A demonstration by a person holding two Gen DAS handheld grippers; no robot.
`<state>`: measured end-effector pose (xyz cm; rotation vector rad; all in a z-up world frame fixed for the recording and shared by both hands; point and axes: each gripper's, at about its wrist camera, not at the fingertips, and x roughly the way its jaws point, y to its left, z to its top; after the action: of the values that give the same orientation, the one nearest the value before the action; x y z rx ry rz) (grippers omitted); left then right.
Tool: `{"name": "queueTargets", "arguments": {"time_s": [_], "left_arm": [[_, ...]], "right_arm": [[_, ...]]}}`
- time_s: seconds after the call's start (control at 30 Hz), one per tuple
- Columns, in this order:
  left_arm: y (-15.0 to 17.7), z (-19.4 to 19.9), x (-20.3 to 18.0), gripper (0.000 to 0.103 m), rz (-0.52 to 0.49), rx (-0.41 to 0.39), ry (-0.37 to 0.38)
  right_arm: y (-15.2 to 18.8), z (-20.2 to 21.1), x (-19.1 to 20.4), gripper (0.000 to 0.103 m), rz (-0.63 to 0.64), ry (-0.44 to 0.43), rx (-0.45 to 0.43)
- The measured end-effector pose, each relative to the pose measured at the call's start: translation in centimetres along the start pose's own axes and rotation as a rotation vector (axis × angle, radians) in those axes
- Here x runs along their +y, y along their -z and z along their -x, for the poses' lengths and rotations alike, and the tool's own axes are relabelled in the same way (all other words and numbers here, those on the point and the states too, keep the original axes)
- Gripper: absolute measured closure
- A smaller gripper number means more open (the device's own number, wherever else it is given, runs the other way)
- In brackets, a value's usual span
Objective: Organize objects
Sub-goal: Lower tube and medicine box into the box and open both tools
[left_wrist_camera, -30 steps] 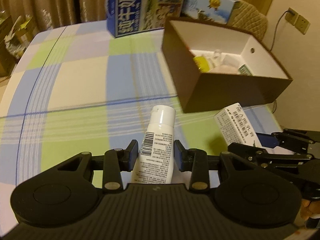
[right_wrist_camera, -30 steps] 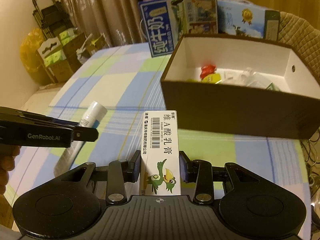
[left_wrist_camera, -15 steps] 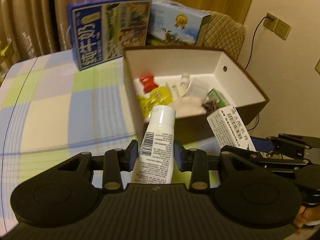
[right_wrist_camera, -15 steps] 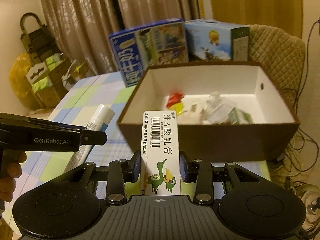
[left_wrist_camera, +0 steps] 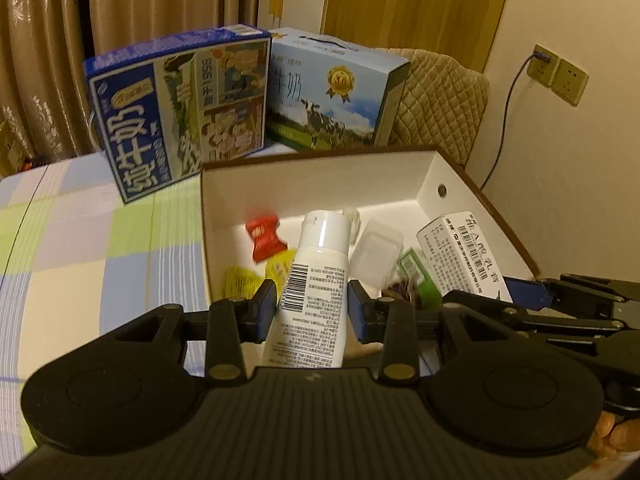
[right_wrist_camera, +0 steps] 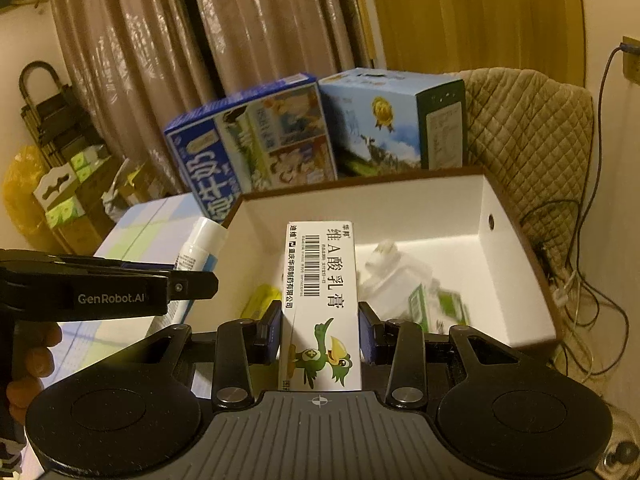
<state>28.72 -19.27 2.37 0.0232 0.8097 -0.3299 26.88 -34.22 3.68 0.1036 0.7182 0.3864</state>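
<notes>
The left gripper (left_wrist_camera: 312,312) pinches a white tube (left_wrist_camera: 316,276) between its jaws, long axis running forward along the fingers, cap out ahead. Just beside it, the right gripper (right_wrist_camera: 319,330) clamps a carton (right_wrist_camera: 320,304) the same way, barcode end forward. Both tips overhang the near wall of the box (left_wrist_camera: 320,184), whose floor lies ahead and below the jaws, so either load looks ready to drop in.

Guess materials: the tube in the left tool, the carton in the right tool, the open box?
Tube: looks like soft plastic, white, slight sheen, moulded cap.
Carton: thin printed card, sharp folded edges, barcode; semi-gloss.
Box: probably rigid paperboard, matte white inside, brown rim and outside, with a small hole in one end wall.
</notes>
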Motion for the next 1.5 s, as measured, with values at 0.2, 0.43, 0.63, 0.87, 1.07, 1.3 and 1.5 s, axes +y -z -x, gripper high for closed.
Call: {"name": "queueTargets", "arguments": {"time_s": [0.2, 0.43, 0.63, 0.87, 1.07, 1.3, 1.5], "left_arm": [[-3.1, -2.8, -0.7, 0.070, -0.002, -0.006, -0.015], [-5.2, -6.9, -1.2, 0.070, 0.001, 0.026, -0.039], [-6.1, -10.6, -1.4, 0.070, -0.002, 0.077, -0.064], [-6.4, -14.6, -0.7, 0.070, 0.009, 0.143, -0.092], [-6.5, -17.4, 0.4, 0.070, 0.048, 0.198, -0.105], [-6.6, -19.2, 1.7, 0.071, 0.076, 0.243, -0.111], [-6.9, -18.7, 2.2, 0.057, 0.077, 0.224, -0.117]], "right_arm": [[-2.6, -2.8, -2.0, 0.068, -0.009, 0.001, 0.011], [-4.3, -6.4, -4.2, 0.068, 0.005, 0.017, 0.049], [-5.0, -9.7, -5.7, 0.068, 0.009, 0.014, 0.101], [-5.4, -13.1, -7.1, 0.068, 0.007, -0.002, 0.158], [-5.8, -15.3, -7.5, 0.068, 0.008, -0.011, 0.197], [-5.9, -17.1, -7.8, 0.068, -0.002, -0.021, 0.227], [-6.0, -18.0, -7.8, 0.067, -0.016, -0.031, 0.242]]}}
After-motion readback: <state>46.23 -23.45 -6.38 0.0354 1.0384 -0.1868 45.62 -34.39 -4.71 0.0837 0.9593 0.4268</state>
